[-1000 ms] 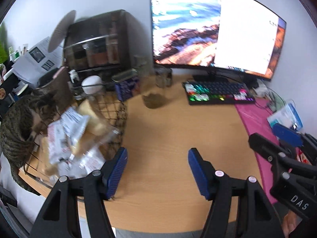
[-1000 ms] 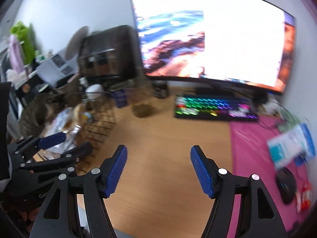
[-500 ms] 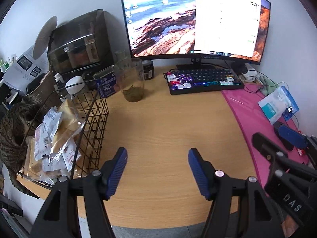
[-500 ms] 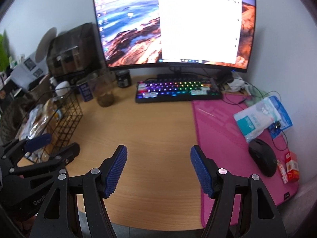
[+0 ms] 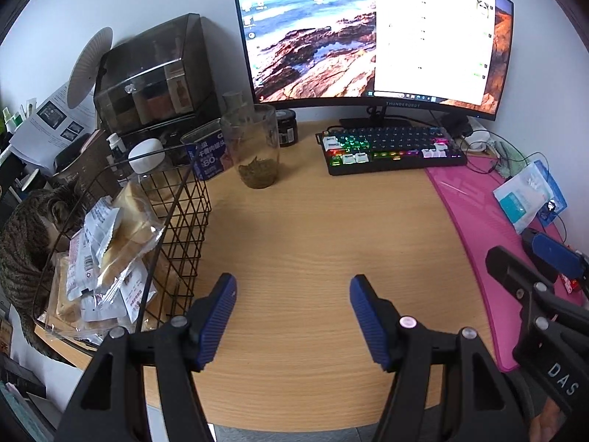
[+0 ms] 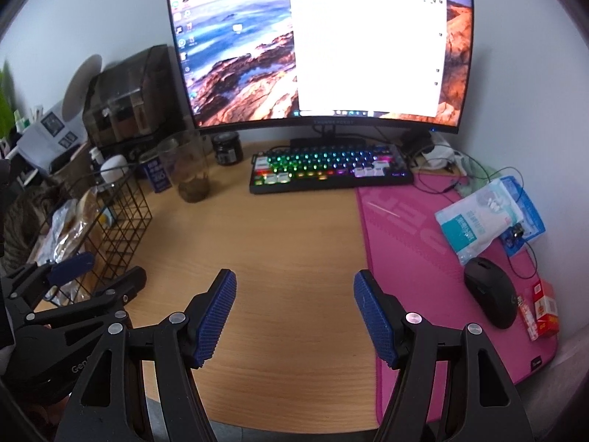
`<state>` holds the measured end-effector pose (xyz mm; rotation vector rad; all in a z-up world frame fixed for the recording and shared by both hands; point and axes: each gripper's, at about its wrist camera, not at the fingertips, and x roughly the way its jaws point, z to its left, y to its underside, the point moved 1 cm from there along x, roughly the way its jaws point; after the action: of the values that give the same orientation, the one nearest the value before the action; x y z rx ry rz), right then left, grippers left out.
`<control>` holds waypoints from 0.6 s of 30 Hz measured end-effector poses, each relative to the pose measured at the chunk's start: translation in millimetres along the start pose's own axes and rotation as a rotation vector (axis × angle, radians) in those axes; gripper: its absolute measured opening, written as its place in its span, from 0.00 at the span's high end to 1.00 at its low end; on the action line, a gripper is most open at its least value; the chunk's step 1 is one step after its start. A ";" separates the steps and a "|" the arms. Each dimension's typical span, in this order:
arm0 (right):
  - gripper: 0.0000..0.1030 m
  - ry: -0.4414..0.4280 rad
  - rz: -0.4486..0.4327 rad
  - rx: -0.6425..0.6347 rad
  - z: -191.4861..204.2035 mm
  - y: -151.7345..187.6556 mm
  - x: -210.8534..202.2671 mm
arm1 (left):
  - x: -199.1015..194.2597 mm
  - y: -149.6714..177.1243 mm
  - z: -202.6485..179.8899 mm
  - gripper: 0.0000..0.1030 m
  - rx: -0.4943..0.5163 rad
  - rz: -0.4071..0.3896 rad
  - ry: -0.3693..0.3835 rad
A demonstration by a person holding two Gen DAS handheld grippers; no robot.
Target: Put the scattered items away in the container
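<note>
Both views have swung since a second ago: the wire basket (image 5: 176,221) sat close before the left gripper then and now lies off to its left, and the blur has gone. Snack packets (image 5: 106,254) fill the basket, which stands at the left edge of the desk (image 5: 313,228); clear wrappers and white labelled sachets are heaped inside it, some rising above the rim. From the right wrist the same basket (image 6: 121,228) and packets (image 6: 70,228) show at the far left.

Fingers of the left gripper (image 5: 291,316) stand apart, about half spread, with only bare wood between the blue pads (image 5: 217,316); they hold nothing and touch nothing. Those of the right gripper (image 6: 294,316) are likewise apart and empty, one pad (image 6: 217,313) over the wood and the other beside the near edge of the pink mat (image 6: 416,258). Each gripper appears at the side of the other's view, the right one (image 5: 545,294) over the mat, the left one (image 6: 73,294) just in front of the basket.

Beyond the basket a glass jar (image 5: 254,147) with green-brown leaves at its bottom stands upright, a small dark jar (image 5: 287,129) just behind it. At the back edge lie a lit keyboard (image 5: 390,147) and a monitor (image 5: 371,37). On the mat rest a mouse (image 6: 489,294) and a white and blue pouch (image 6: 482,217). A tabby cat (image 5: 25,243) lies off the desk's left edge, against the basket.
</note>
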<state>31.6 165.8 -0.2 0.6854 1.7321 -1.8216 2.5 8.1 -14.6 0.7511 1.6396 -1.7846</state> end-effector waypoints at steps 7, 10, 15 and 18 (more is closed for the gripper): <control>0.35 -0.003 -0.002 -0.003 1.9 -0.4 -0.3 | 0.3 -0.8 1.2 0.32 -0.001 -0.003 0.001; 0.35 -0.006 0.001 -0.003 2.3 -0.6 0.7 | 0.2 -1.2 2.0 0.32 -0.004 -0.006 -0.006; 0.35 -0.011 0.003 -0.005 2.3 -0.1 0.6 | 0.5 -1.2 2.0 0.32 -0.002 -0.006 -0.005; 0.35 -0.020 0.004 -0.008 2.9 0.3 0.4 | -0.5 -1.6 2.2 0.32 -0.003 -0.009 0.000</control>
<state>31.4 162.9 -0.5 0.6651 1.7225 -1.8120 1.5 6.0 -13.0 0.7438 1.6482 -1.7873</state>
